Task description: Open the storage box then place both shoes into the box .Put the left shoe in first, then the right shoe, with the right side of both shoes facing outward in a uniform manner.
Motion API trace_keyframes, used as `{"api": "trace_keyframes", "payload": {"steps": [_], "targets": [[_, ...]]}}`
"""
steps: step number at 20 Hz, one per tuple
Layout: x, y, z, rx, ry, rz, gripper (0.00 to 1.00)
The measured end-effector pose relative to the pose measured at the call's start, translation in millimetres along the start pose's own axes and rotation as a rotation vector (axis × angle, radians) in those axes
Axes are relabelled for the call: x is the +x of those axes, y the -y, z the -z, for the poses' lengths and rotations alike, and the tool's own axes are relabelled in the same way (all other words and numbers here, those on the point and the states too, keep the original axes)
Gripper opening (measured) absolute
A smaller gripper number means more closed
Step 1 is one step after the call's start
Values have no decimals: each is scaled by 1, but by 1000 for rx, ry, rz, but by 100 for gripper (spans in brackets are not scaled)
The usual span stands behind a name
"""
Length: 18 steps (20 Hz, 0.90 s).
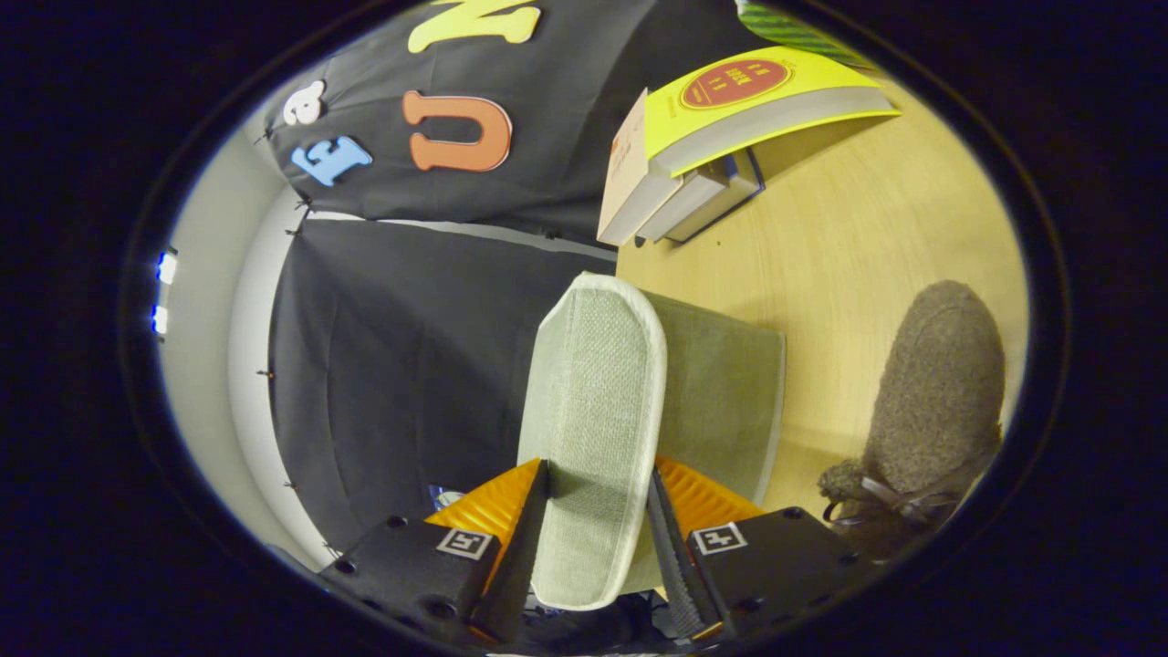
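Between my tool's two fingers I see the pale green fabric lid of the storage box; both fingers press against its sides, so the tool is clamped on the lid. From the box, the lid stands up on edge and swung away, its white-piped rim curving over the top. I cannot see into the box past the lid, so I cannot tell what it holds. Beside the box on the light wooden tabletop lies one grey woolly shoe with a bow of lace at its near end, apart from the box wall. Beyond the box, further along the tabletop, a stack of books lies with a yellow-covered one uppermost.
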<state>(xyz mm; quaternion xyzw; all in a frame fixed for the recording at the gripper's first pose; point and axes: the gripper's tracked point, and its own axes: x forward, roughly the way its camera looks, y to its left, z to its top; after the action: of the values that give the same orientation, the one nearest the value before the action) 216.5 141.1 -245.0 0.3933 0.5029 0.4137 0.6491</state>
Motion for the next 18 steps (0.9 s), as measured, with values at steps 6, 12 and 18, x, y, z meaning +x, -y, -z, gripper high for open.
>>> {"api": "trace_keyframes", "payload": {"steps": [6,12,18], "targets": [[-13,-5,-4,-54,35,57,33],[-19,-21,-6,-64,92,100,13],[-24,-53,0,-107,98,152,6]]}}
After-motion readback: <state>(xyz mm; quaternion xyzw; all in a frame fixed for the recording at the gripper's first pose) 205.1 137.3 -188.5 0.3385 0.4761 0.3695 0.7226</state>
